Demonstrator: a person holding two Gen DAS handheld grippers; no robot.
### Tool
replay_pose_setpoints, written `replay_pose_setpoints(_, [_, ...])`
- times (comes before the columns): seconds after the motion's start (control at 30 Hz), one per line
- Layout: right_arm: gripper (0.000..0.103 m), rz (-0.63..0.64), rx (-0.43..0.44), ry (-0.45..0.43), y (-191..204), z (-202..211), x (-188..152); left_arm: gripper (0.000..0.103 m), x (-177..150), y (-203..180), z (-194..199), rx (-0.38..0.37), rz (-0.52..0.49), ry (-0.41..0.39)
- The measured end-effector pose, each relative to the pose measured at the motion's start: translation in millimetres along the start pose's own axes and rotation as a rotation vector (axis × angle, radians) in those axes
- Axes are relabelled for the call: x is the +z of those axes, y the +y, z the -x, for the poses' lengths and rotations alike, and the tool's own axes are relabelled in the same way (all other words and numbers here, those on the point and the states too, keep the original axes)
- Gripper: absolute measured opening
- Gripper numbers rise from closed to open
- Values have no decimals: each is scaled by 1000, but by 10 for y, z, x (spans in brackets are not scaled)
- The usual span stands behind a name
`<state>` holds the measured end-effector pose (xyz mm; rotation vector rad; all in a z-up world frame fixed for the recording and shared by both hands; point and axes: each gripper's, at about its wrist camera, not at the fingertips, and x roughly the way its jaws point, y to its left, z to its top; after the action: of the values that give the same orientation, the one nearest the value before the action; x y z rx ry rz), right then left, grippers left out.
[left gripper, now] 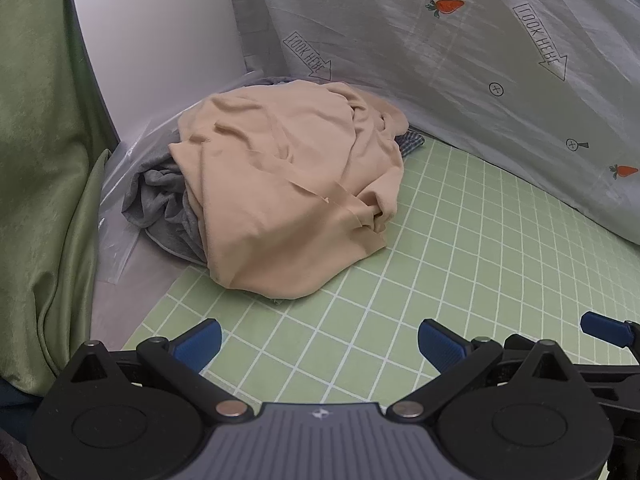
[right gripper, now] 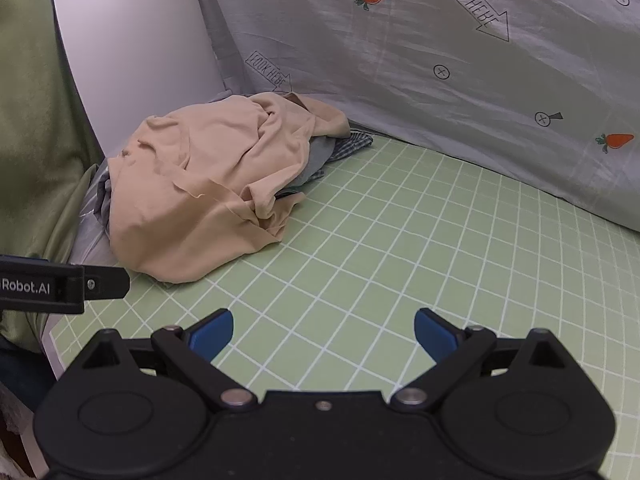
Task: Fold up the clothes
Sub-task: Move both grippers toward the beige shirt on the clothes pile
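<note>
the left hand-held gripper (left gripper: 319,342) hangs low over the near edge of the tabletop with its blue-padded fingers (left gripper: 200,343) spread wide and nothing between them. the right hand-held gripper (right gripper: 323,334) sits just beside it, also spread wide and empty; one of its blue tips shows at the right edge of the left wrist view.

under both lies a pale green mat with a white grid of squares (left gripper: 440,280), flat and bare in front of the fingers. the mat stops short at the left, where a strip of plain pale tabletop (left gripper: 132,292) shows.

further out, at the far left corner of the mat, a crumpled heap of clothes rests: a beige soft knit garment (left gripper: 288,188) draped on top, a grey jersey garment (left gripper: 160,196) bunched under its left side, and a blue checked cloth (right gripper: 352,146) poking out at the right. a clear plastic bag (left gripper: 120,216) lies beneath the heap's left edge.

behind, a grey sheet printed with orange carrots and "look here" arrows (left gripper: 460,60) hangs as a backdrop, touching the mat's far edge. a white panel (left gripper: 160,40) stands at the left, and a green satin curtain (left gripper: 36,140) falls beside it.
</note>
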<state>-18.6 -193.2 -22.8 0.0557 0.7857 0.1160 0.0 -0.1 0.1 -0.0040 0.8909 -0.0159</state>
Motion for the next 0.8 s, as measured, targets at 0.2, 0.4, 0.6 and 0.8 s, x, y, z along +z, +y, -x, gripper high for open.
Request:
replay_pose_setpoints(0.2, [98, 0, -23, 0, 26, -4, -30, 103, 175, -182, 121, -9, -4, -7])
replay_pose_setpoints(0.4, [98, -23, -15, 0, -45, -5, -5, 103, 233, -268, 105, 7, -17, 22])
replay_pose_setpoints(0.6, [98, -21, -18, 2, -22, -31, -1, 103, 224, -273, 85, 3, -23, 25])
replay_pose_setpoints(0.8, [98, -21, -22, 6, -36, -39, -4, 103, 221, -282, 79, 6, -24, 30])
